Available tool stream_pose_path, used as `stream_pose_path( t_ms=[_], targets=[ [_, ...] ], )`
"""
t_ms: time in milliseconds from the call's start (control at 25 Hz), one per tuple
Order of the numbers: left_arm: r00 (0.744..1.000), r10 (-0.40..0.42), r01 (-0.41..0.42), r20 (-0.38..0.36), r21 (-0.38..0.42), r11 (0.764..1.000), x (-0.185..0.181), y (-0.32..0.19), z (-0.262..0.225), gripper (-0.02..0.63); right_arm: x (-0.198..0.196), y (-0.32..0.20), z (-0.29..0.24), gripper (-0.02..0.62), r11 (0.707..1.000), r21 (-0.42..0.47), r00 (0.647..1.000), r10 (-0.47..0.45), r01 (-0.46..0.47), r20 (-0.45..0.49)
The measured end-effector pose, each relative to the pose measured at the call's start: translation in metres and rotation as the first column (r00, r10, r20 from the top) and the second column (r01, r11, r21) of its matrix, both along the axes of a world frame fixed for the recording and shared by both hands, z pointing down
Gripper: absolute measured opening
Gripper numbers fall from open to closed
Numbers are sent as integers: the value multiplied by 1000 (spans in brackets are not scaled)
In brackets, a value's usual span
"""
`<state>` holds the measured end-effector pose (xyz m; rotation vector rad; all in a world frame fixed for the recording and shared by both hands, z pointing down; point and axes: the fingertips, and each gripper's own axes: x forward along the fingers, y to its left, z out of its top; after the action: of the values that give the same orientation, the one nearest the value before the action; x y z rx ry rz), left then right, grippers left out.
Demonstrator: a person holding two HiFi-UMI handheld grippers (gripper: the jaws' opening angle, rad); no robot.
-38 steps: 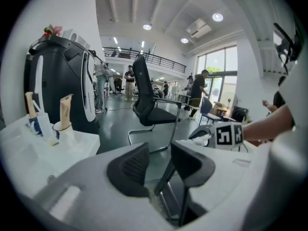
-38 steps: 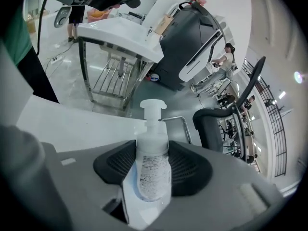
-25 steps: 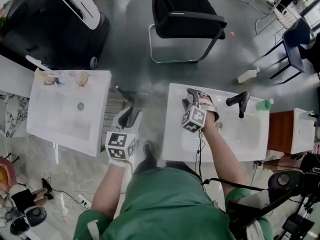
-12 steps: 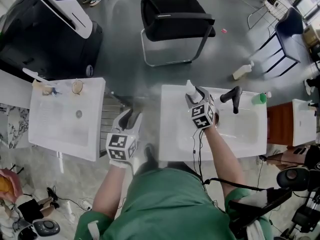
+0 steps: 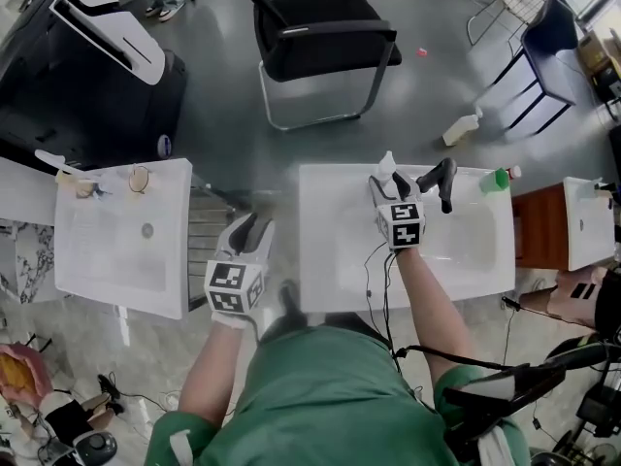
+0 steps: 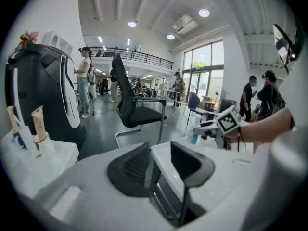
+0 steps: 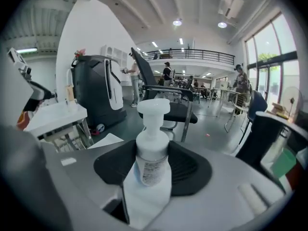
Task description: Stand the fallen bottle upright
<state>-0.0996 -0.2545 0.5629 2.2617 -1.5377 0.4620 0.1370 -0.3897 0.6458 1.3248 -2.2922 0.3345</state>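
Note:
A white pump bottle (image 7: 153, 153) stands upright between the jaws of my right gripper (image 7: 153, 166), which is shut on its body. In the head view the bottle (image 5: 386, 166) is at the back rim of the right white sink (image 5: 330, 260), just left of the black faucet (image 5: 439, 178), with the right gripper (image 5: 391, 184) behind it. My left gripper (image 5: 250, 231) hangs over the gap between the two sinks. Its jaws (image 6: 159, 165) stand slightly apart with nothing between them.
A second white sink (image 5: 97, 250) with small items on its back rim is on the left. A green cup (image 5: 495, 179) sits right of the faucet. Beyond the sinks are a black chair (image 5: 315, 37), a black machine (image 5: 78, 76) and a spray bottle (image 5: 459, 129) on the floor.
My right gripper has carried the bottle toward the sink's back rim and nearer the faucet, and the bottle's pump top now shows upright. The left gripper has stayed put.

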Motion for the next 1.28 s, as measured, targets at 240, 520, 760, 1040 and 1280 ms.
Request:
stream_pose_path(
  t_ms=[240,520,760,1040,1280],
  targets=[
    [1000,5,-5,1,-1,1000,4,0,-2,135,11,2,-1,212,998,12,997,57,-57,50],
    [1000,16,-16,-3,5,1000,9,0,-6,135,11,5,0,213,999,1,999,46,-46,25],
    [1000,15,-15,-8,14,1000,3,0,-11,135,10,18,-13,213,999,9,996,52,-53,67],
    [999,31,-30,-19,43,999,6,-4,-23,133,18,38,-41,212,996,57,991,63,-70,115],
    [998,56,-53,-34,81,995,11,-8,-40,130,28,55,-74,210,988,95,980,104,-122,172]
  ],
)
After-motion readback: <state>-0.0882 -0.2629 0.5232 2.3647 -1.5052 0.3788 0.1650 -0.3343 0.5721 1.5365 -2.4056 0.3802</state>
